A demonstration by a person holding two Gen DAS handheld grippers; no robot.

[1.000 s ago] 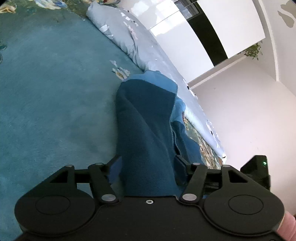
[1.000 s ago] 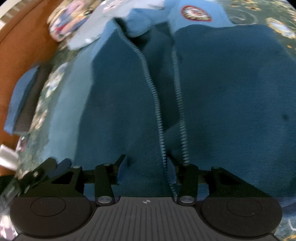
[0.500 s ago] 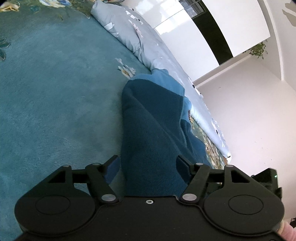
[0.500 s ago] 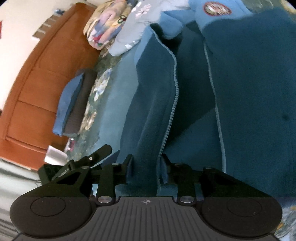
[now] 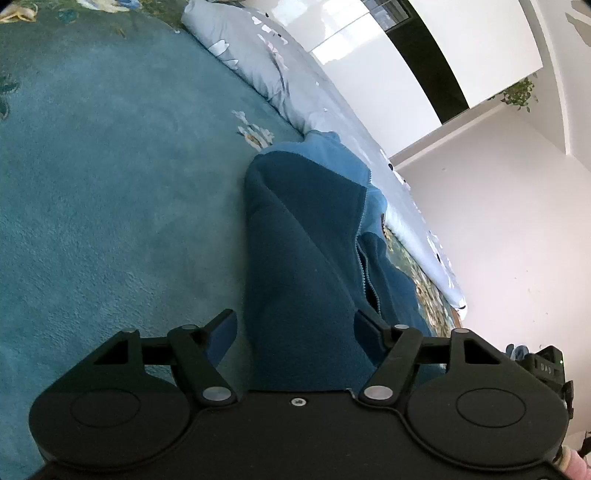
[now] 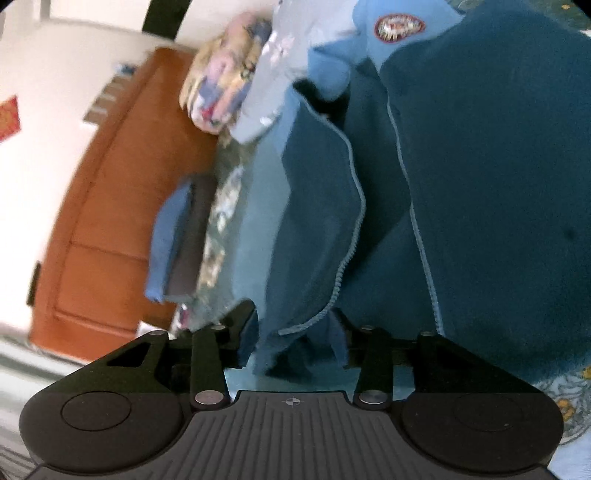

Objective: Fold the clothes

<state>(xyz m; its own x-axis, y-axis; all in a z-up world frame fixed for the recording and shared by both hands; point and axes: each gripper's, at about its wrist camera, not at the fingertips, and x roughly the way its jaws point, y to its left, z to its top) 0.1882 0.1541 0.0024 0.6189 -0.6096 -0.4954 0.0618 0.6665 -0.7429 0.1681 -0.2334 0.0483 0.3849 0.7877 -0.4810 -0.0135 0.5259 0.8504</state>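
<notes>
Left wrist: jacket point(image 5: 306, 280) between tool point(image 5: 295, 332) fingers.

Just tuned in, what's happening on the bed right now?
A person is folding a blue fleece zip jacket on a bed, with a handheld gripper in each hand. The left gripper has a thick fold of the jacket between its jaws, though they stand wide and look open. The right gripper has the zipper edge of one front panel hanging between its jaws, which also look open. The jacket is unzipped, its chest badge facing up. Grey bedding lies bunched beyond it.
</notes>
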